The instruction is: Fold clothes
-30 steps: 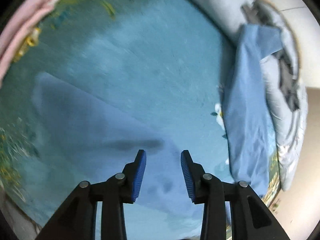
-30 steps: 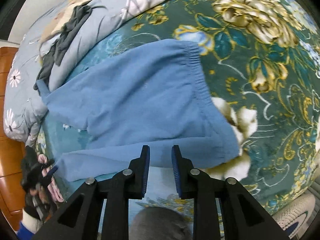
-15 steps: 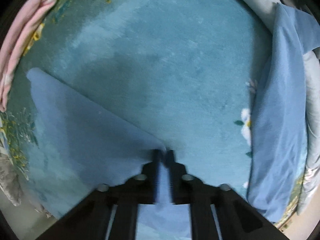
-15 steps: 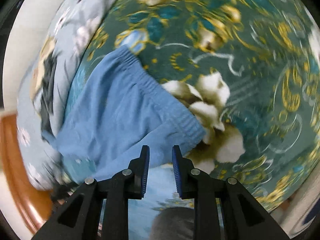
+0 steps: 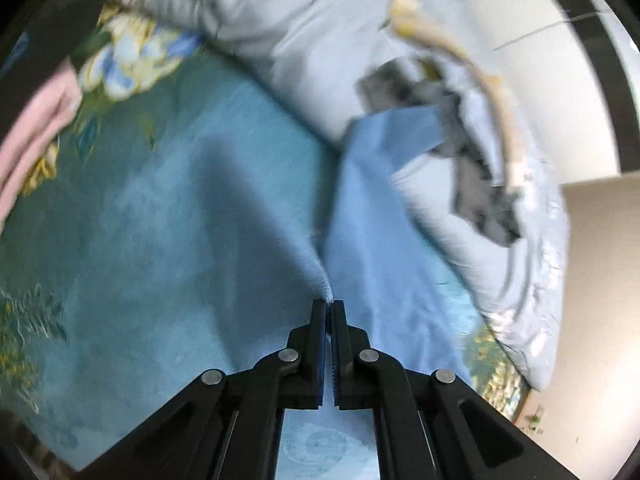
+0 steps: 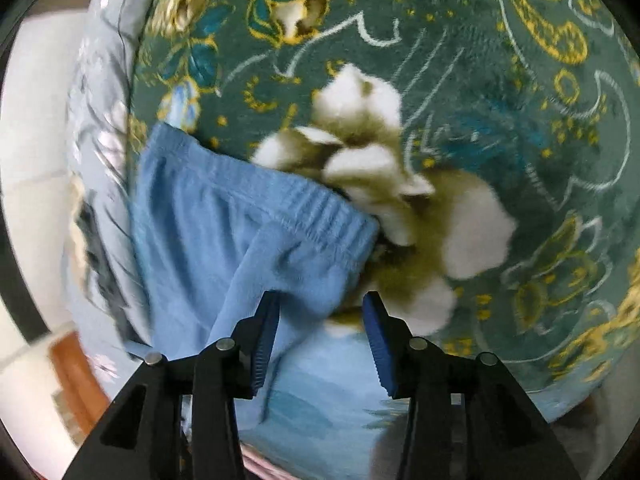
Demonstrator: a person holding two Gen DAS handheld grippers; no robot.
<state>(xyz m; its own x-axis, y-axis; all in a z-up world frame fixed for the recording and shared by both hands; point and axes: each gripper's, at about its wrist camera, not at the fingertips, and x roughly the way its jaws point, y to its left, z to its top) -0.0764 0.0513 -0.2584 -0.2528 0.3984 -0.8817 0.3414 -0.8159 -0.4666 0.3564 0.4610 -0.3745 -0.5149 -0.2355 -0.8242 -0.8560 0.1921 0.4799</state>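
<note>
1. The left gripper (image 5: 329, 308) is pinching shut on a peak of the blue pants (image 5: 372, 216); its ribbed blue pads (image 5: 319, 344) are nearly meeting, with only a thin fold of cloth between them.
2. From that pinch the soft, matte fabric is running up and away in a tented ridge, one side in shadow and the other sloping toward a narrow leg end lying against the quilt (image 5: 304, 32).
3. The right gripper (image 6: 322, 312) is standing wide open, gripping nothing; a bunched corner of the pants (image 6: 248, 232) is sitting between its fingers, and whether the left pad is touching the cloth cannot be told.
4. Beyond that corner the gathered, ribbed elastic waistband (image 6: 320, 204) is stretching in a diagonal band across the right wrist view.
5. The pants are lying on a plush teal blanket (image 6: 500, 80) printed with gold scrolls and white flowers, its pile looking fuzzy.
6. The pale grey quilt is bunching along the blanket's edge in smooth, puffy folds, with a dark grey garment (image 5: 476, 176) draped over it.
7. A pink cloth (image 5: 36, 128) is lying at the left edge of the left wrist view, blurred.
</note>
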